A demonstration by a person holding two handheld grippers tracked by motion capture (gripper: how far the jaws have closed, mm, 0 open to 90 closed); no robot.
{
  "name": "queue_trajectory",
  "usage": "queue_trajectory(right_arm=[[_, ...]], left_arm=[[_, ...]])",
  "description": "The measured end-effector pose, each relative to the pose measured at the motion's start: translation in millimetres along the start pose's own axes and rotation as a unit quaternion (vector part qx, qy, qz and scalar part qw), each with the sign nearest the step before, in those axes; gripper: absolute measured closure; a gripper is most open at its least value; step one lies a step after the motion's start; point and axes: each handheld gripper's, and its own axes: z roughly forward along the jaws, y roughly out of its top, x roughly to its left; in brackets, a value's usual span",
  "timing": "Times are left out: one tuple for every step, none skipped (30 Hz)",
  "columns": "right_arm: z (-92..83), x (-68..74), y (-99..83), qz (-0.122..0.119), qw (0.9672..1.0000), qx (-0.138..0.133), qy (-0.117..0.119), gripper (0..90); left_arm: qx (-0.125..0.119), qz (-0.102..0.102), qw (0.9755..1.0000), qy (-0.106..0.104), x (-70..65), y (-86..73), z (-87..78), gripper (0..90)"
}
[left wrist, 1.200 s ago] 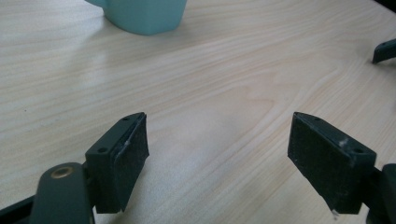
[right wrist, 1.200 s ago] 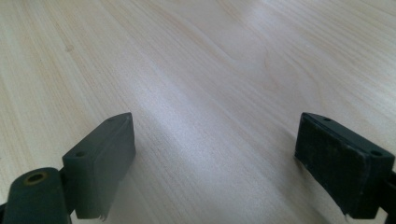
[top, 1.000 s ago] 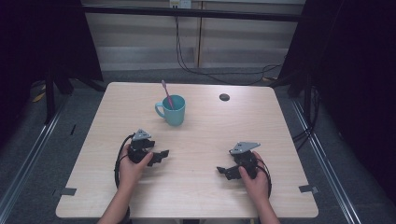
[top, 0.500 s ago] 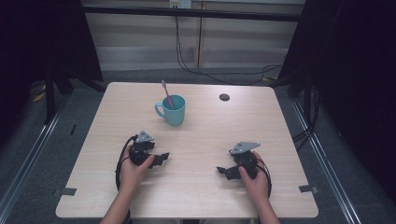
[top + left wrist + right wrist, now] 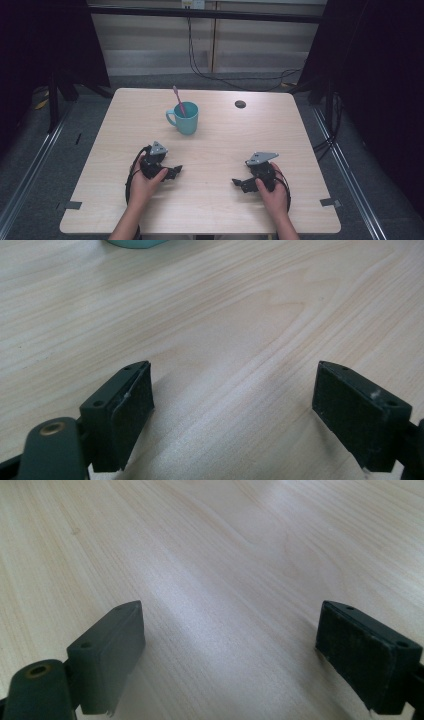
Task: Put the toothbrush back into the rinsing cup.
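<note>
Table (image 5: 210,200): pale wood-grain top, square, standing on a grey floor with dark curtains at both sides and a panelled wall behind, where cables hang down. The grain reads clearly in both gripper views; no marks or spills show on it.

Mug (image 5: 183,119): teal, handle to the left, upright on the far half of the table, left of centre. It is the nearest thing to either gripper, well apart from both; its base just shows at the top edge of the left gripper view (image 5: 135,242). Likely parked there within easy forward reach.

Left gripper (image 5: 172,172): held low at the near left, pointing toward the table's middle. Jaws spread wide, nothing between them but bare wood.

Right gripper (image 5: 240,183): held low at the near right, mirroring the other and pointing inward. Jaws likewise released and empty. Both appear to be in a resting pose, no reach begun.

Toothbrush (image 5: 178,101): pink, standing in the mug, leaning left against the rim.

Disc (image 5: 240,104): small, dark, round, far right of the mug; what it is cannot be told.
</note>
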Motion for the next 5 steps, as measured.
queue_trajectory(right_arm=[[0.1, -0.1, 0.0, -0.001, 1.0000, -0.001, 0.000, 11.8], [0.1, -0.1, 0.0, -0.001, 1.0000, -0.001, 0.001, 11.8], [0.1, -0.1, 0.0, -0.001, 1.0000, -0.001, 0.001, 11.8], [0.2, -0.1, 0.0, -0.001, 1.0000, -0.001, 0.001, 11.8], [0.2, -0.1, 0.1, -0.001, 1.0000, -0.001, 0.001, 11.7]], left_arm=[[0.000, -0.001, 1.0000, -0.001, 0.4, 0.0, -0.1, 16.4], [0.000, -0.002, 1.0000, -0.002, 0.4, 0.0, -0.1, 16.4], [0.000, -0.001, 1.0000, 0.000, 0.1, 0.0, -0.1, 16.4], [0.000, 0.001, 1.0000, 0.000, -0.1, 0.0, 0.1, 16.4], [0.001, 0.002, 1.0000, 0.002, -0.7, 0.0, 0.2, 16.4]])
